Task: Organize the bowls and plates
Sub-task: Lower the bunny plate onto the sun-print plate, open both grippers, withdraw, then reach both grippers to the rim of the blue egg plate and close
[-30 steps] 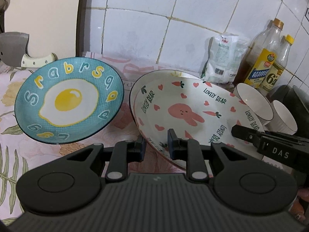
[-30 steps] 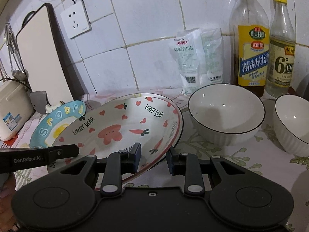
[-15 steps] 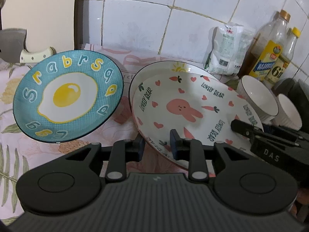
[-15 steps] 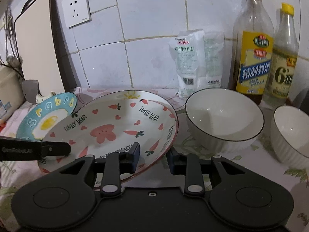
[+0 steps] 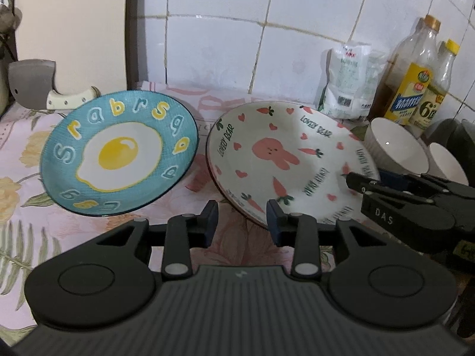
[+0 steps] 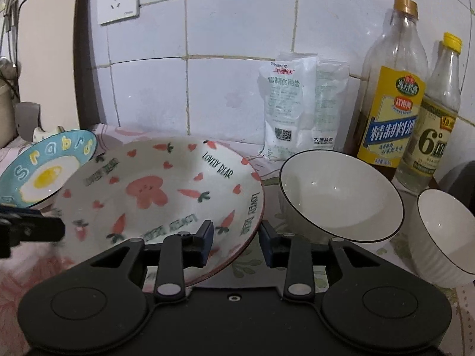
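Judging by the layout, roughly midway: rabbit plate [image 5: 285,160] lying flat at mid worktop, blue egg plate [image 5: 118,154] just beside it toward the left edge, not yet stacked. Two white bowls [image 6: 338,195] toward the right edge, near the bottles [image 6: 389,101] at the back, still separate. Left gripper [image 5: 242,218] with jaws parted, just been opening, nothing between them, the plate's near rim just beyond. Right gripper [image 6: 234,241] likewise just been opening, the plate's right rim between its jaws but unpressed. Hard to tell whether another plate lies under the rabbit one; second bowl [image 6: 442,237] cut off at the frame's side.
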Demonstrator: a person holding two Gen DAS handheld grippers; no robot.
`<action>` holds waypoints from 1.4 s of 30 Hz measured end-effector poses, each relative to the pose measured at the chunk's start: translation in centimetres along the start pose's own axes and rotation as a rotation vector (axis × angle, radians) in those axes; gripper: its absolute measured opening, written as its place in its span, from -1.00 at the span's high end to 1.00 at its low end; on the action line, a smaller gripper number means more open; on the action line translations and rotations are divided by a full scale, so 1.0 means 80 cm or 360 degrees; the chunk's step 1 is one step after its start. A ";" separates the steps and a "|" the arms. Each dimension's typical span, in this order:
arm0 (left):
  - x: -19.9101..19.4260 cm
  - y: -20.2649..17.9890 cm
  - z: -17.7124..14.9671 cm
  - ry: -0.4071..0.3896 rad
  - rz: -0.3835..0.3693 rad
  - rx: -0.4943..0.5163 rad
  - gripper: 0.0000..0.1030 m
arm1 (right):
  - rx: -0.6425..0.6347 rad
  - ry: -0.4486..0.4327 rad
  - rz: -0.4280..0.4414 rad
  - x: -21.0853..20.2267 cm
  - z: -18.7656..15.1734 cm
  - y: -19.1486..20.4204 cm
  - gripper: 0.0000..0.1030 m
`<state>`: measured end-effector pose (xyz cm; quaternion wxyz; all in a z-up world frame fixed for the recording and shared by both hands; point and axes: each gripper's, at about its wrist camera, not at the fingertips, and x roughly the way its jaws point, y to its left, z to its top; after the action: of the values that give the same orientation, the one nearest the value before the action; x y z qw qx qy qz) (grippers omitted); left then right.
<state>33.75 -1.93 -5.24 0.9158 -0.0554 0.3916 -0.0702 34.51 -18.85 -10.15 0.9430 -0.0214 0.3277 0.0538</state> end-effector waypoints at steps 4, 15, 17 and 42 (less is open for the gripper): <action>-0.038 0.005 0.000 -0.0066 0.0012 0.0039 0.19 | 0.0005 -0.0068 0.0059 -0.039 0.003 0.002 0.16; -0.158 0.021 0.001 -0.0152 -0.0067 0.0155 0.00 | 0.0063 -0.0111 0.0379 -0.169 0.024 0.012 -0.06; -0.177 0.025 0.002 -0.0151 -0.0099 0.0167 -0.03 | 0.0062 -0.0115 0.0417 -0.184 0.027 0.016 -0.13; -0.204 0.178 0.009 -0.0236 -0.0115 0.0038 -0.45 | 0.0000 -0.0207 0.0774 -0.180 0.044 0.147 -0.45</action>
<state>24.34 14.94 4.58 0.9397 -0.0638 0.3196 -0.1037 24.06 -8.14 1.47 0.9214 0.0616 0.2620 0.2803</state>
